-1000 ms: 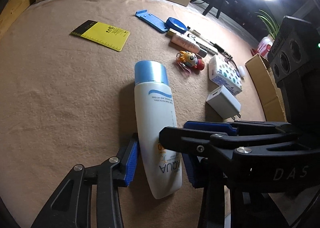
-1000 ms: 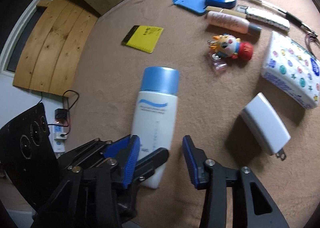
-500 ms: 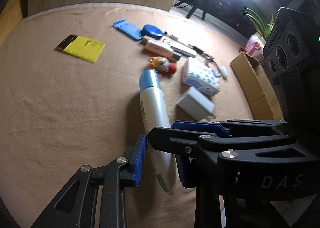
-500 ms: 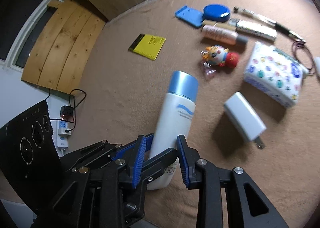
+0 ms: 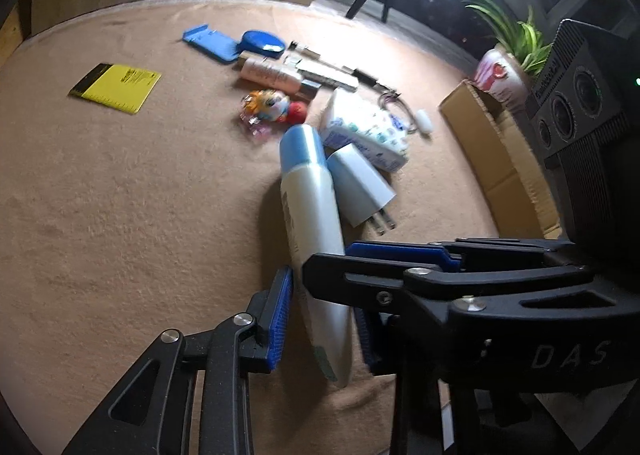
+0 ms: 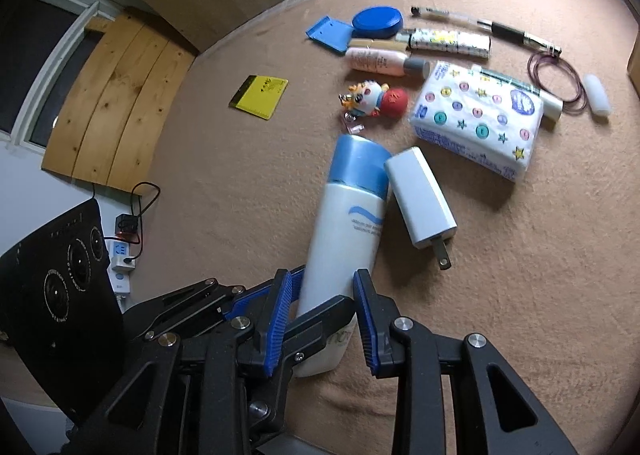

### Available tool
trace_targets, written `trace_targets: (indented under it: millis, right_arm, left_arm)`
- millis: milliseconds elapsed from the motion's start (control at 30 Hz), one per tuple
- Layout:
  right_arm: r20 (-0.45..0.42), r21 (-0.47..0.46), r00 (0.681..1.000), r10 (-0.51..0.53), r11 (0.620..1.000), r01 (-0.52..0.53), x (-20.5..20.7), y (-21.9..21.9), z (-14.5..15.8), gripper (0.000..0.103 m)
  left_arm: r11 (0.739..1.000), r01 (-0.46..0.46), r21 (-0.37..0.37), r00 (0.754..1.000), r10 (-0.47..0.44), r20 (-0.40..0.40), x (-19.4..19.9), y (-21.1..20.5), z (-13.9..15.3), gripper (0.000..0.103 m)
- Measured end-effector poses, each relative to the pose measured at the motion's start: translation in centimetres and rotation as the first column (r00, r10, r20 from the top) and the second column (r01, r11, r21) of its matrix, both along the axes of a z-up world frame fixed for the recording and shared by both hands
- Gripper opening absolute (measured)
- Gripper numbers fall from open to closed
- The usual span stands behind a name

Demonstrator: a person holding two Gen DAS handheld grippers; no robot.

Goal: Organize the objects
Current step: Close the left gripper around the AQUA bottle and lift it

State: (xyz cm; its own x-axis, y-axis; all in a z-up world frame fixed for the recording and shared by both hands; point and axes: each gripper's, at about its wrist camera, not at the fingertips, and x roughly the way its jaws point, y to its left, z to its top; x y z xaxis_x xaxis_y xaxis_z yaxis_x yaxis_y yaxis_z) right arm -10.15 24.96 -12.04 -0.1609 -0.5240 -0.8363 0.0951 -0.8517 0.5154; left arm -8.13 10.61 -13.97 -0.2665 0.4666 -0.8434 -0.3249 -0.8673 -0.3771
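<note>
A white lotion bottle [image 5: 316, 223] with a blue cap lies on the tan mat, cap pointing away, and also shows in the right wrist view [image 6: 348, 223]. Both grippers straddle its base. My left gripper [image 5: 324, 319] has its blue pads on either side of the bottle with small gaps. My right gripper [image 6: 324, 319] likewise frames the base, pads close to it. The bottle's cap end lies against a white charger [image 6: 420, 199], also in the left wrist view [image 5: 360, 183].
A tissue pack [image 6: 480, 119], a toy figure [image 6: 372, 99], a pink tube [image 6: 380, 61], a blue lid [image 6: 376, 21], pens [image 6: 488, 29] and a cable [image 6: 556, 79] lie beyond. A yellow notepad [image 6: 260, 95] lies left. A cardboard box [image 5: 500, 159] stands right.
The bottle has swung and slid toward the right, its cap now against the charger. Both grippers moved with it and their jaws have narrowed around its base.
</note>
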Motion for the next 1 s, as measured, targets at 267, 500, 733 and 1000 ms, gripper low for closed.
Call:
trace_targets:
  millis: [267, 500, 733, 1000]
  right_arm:
    - [0.025, -0.064, 0.999, -0.047, 0.997, 0.049, 0.0, 0.6, -1.1, 0.032]
    - [0.036, -0.072, 0.998, -0.046, 0.996, 0.048, -0.7, -0.2, -1.6, 0.032]
    - [0.033, -0.027, 0.999, -0.041, 0.999, 0.042, -1.3, -1.5, -2.0, 0.034]
    - [-0.005, 0.016, 1.0, -0.021, 1.0, 0.022, -1.4, -1.5, -1.0, 0.034]
  left_arm:
    - [0.992, -0.068, -0.108, 0.997, 0.064, -0.04, 0.1, -1.9, -0.4, 0.061]
    - [0.996, -0.022, -0.088, 0.999, 0.02, -0.028, -0.1, -1.6, -0.7, 0.061]
    - [1.0, -0.013, -0.014, 1.0, 0.013, 0.005, -1.5, -1.3, -1.0, 0.059]
    - [0.999, -0.021, 0.04, 0.999, 0.019, 0.042, -1.0, -1.1, -0.6, 0.051]
